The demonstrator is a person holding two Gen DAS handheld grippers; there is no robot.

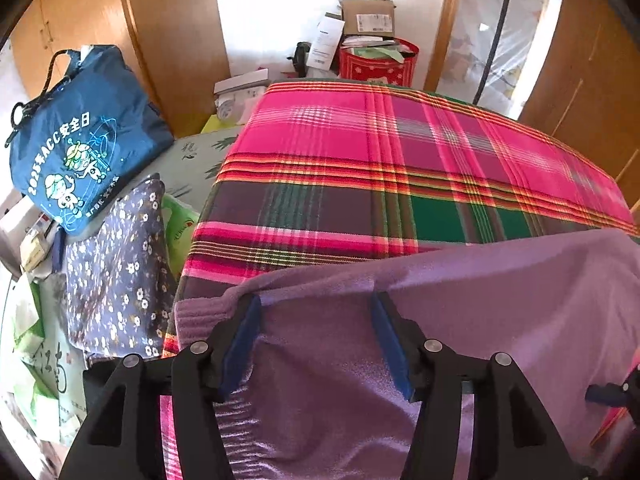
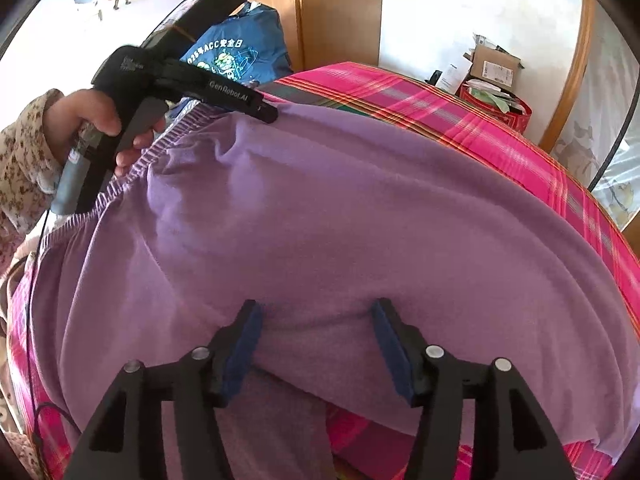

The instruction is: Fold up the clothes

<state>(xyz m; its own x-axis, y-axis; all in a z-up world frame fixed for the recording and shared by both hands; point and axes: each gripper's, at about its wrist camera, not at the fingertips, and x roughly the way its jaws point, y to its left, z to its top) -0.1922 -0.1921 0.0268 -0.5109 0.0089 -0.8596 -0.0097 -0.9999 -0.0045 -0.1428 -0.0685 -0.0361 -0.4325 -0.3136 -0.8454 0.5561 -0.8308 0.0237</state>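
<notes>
A soft purple knitted garment (image 2: pixel 320 216) lies spread across a bed covered with a bright pink, green and red plaid blanket (image 1: pixel 360 152). The garment's ribbed hem (image 2: pixel 132 168) runs along its left side in the right wrist view, and a fold of the same purple cloth hangs down at the near edge.

The right gripper (image 2: pixel 316 316) points steeply down at the near part of the garment. Its two black fingers (image 2: pixel 390 336), lined with blue pads, stand apart with the purple cloth lying between them; the pads do not press on it.

The left gripper (image 1: pixel 316 312) also points down, over the garment's ribbed corner at the left edge of the bed. Its fingers are apart as well, with purple fabric passing beneath and between them, not clamped. In the right wrist view this same black tool shows from the side, its tip against the garment's far left corner, and a person's hand (image 2: pixel 96 120) in a floral sleeve (image 2: pixel 24 152) grips its handle.

Beside the bed, on the left, sit a blue drawstring bag with printed white and green figures (image 1: pixel 80 136) and a dark blue cushion patterned with small white flowers (image 1: pixel 116 264). Past the far end of the bed stands a red bin stuffed with papers (image 1: pixel 380 64), with a brown cardboard box (image 1: pixel 368 20) above it, between pale wooden wardrobe panels (image 1: pixel 172 32).
</notes>
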